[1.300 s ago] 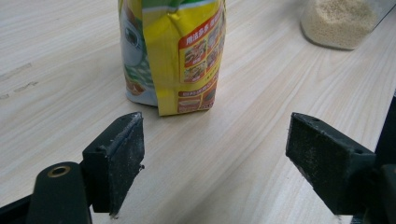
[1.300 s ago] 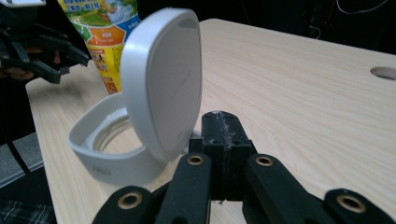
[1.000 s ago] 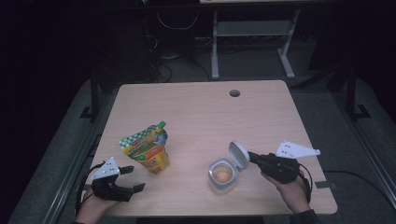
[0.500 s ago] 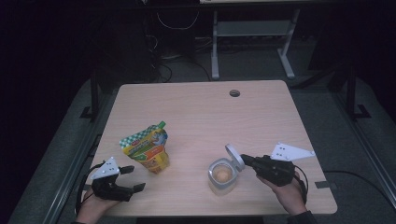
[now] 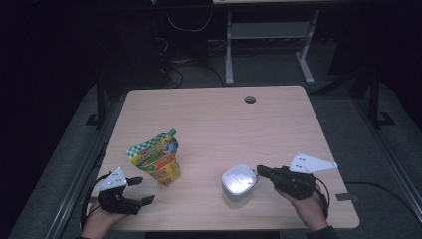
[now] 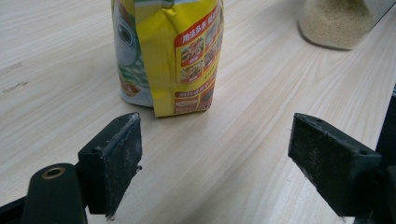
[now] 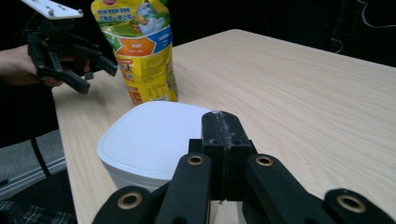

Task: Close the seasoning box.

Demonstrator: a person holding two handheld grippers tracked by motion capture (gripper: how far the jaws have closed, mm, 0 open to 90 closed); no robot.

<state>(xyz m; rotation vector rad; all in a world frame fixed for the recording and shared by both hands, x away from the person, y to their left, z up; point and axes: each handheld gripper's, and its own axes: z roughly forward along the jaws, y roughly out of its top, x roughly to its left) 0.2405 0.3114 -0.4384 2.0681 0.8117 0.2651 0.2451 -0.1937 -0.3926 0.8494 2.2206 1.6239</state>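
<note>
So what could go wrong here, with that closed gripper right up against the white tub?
The right gripper, jaws shut, sits at the lid's edge on the white tub. A push could slide the tub across the table or leave the lid only half seated. The left gripper waits open near the tall pouch; a careless nudge might tip that pouch over.

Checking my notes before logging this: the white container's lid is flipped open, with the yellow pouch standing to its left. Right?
Not quite. The lid is shut: the white container shows a closed flat top in the high view, and the right gripper view shows the same. The yellow pouch does stand to its left.
</note>
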